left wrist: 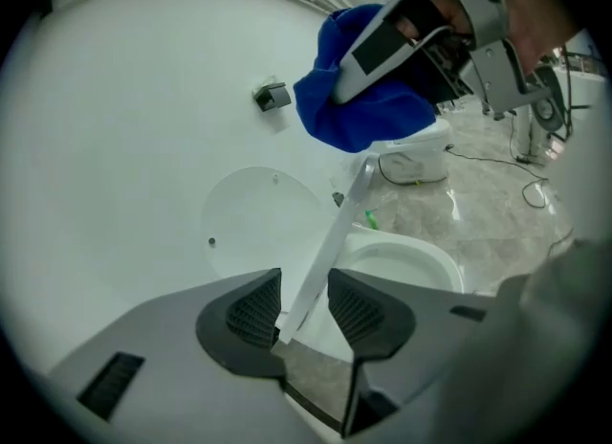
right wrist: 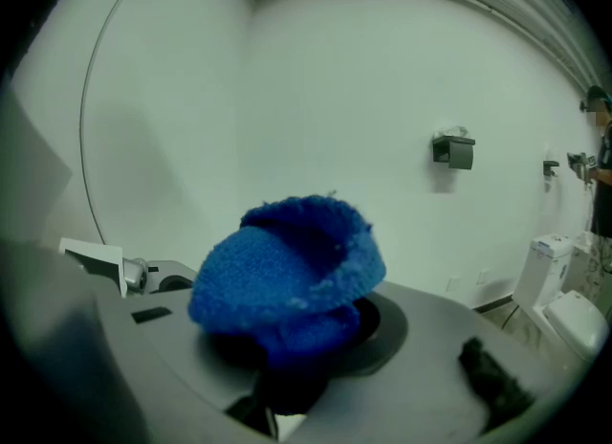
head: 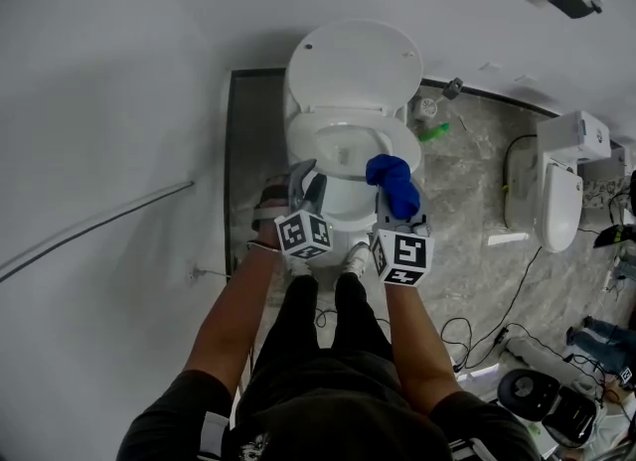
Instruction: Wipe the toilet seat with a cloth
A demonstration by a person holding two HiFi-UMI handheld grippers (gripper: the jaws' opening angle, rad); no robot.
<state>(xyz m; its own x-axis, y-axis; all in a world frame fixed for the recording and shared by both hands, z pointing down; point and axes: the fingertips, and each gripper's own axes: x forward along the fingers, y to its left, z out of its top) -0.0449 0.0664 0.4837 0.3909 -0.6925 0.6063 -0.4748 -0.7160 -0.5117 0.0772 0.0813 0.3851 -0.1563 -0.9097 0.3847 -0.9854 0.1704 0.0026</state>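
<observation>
Left tool (left wrist: 304, 300) was held open, the toilet seat (left wrist: 330, 241) edge standing between its jaws, not clamped. Blue cloth (right wrist: 287, 275) was gripped in right tool (head: 397, 213), over the bowl's (head: 343, 151) right rim.

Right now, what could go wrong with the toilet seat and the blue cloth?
1. The seat is lifted off the bowl and sits between the left gripper's jaws, which are apart and not pinching it. It might drop with a bang.
2. The right gripper holds the blue cloth in a bunch at the bowl's edge. If it slips, it could fall in the water.
</observation>
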